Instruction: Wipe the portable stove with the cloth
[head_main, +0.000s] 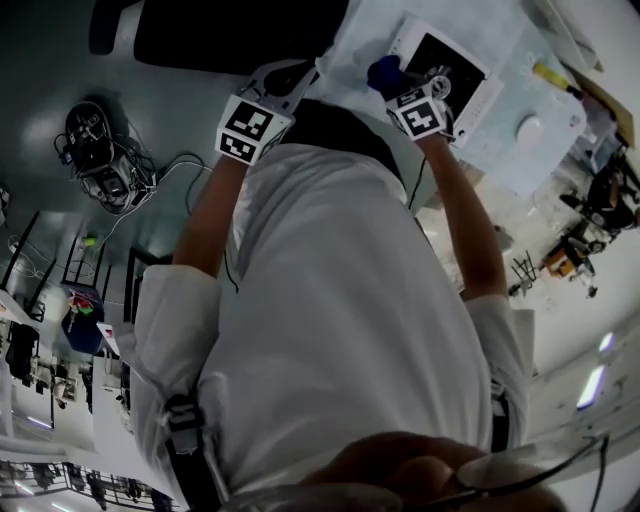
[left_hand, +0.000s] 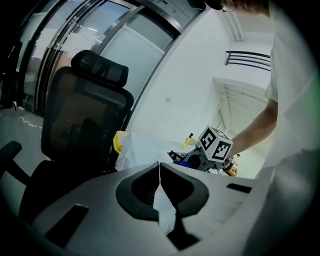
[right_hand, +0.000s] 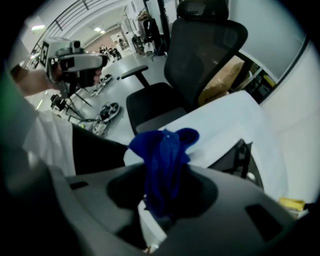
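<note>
The portable stove (head_main: 447, 67), white with a black top, lies on a table covered in a white sheet (head_main: 520, 150). My right gripper (head_main: 395, 82) is at the stove's near left edge, shut on a blue cloth (head_main: 384, 72). In the right gripper view the cloth (right_hand: 167, 157) bulges out of the jaws of that gripper (right_hand: 165, 195), and a dark part of the stove (right_hand: 239, 156) shows just beyond. My left gripper (head_main: 290, 78) hangs off the table's left edge, shut with nothing held (left_hand: 160, 167). From it I see the right gripper's marker cube (left_hand: 216, 145).
A black office chair (right_hand: 200, 50) stands by the table's far side (left_hand: 85, 115). A yellow item (head_main: 548, 75) lies on the sheet past the stove. A round white knob-like thing (head_main: 528, 127) sits to the right. Cables and gear (head_main: 95, 145) lie on the floor at left.
</note>
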